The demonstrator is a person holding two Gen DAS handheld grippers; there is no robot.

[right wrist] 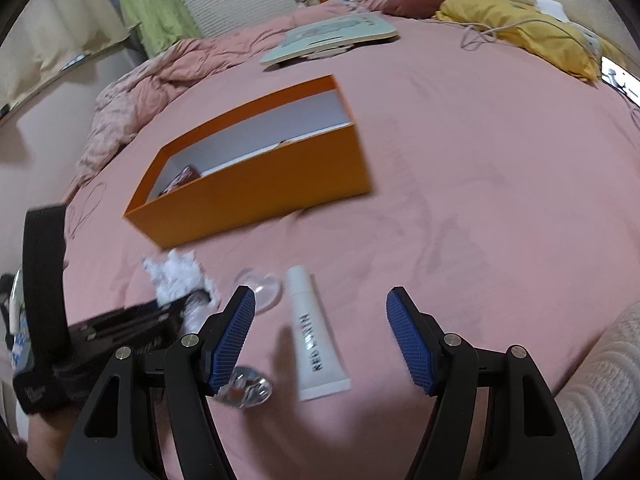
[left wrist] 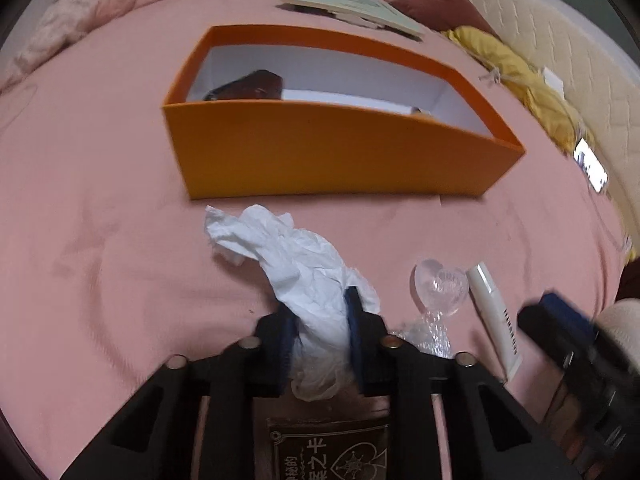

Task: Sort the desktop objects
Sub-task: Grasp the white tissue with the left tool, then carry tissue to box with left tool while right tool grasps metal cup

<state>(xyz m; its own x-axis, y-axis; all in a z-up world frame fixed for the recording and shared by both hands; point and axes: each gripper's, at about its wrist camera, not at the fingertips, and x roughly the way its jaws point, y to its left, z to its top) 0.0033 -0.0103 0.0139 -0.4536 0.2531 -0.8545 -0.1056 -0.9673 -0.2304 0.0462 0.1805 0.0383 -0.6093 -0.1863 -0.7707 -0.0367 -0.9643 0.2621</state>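
A crumpled white tissue (left wrist: pixel 292 256) lies on the pink bedsheet in front of the orange box (left wrist: pixel 320 160). My left gripper (left wrist: pixel 318 332) is shut on the tissue's near end, its blue pads pressing it from both sides. In the right wrist view the same tissue (right wrist: pixel 176 272) shows at the left with the left gripper on it. My right gripper (right wrist: pixel 320 340) stands open above a white tube (right wrist: pixel 318 340), not touching it. A clear heart-shaped piece (left wrist: pixel 440 286) lies beside the tube (left wrist: pixel 496 316). The orange box (right wrist: pixel 256 196) holds a dark reddish item (left wrist: pixel 256 86).
A crinkled clear wrapper (right wrist: pixel 244 390) lies under my right gripper's left finger. A playing card (left wrist: pixel 328 452) lies under my left gripper. A pale green book (right wrist: pixel 332 36), a yellow cloth (right wrist: pixel 516 28) and a lit phone (left wrist: pixel 592 168) rest farther back. A bunched pink quilt (right wrist: pixel 132 104) lies left.
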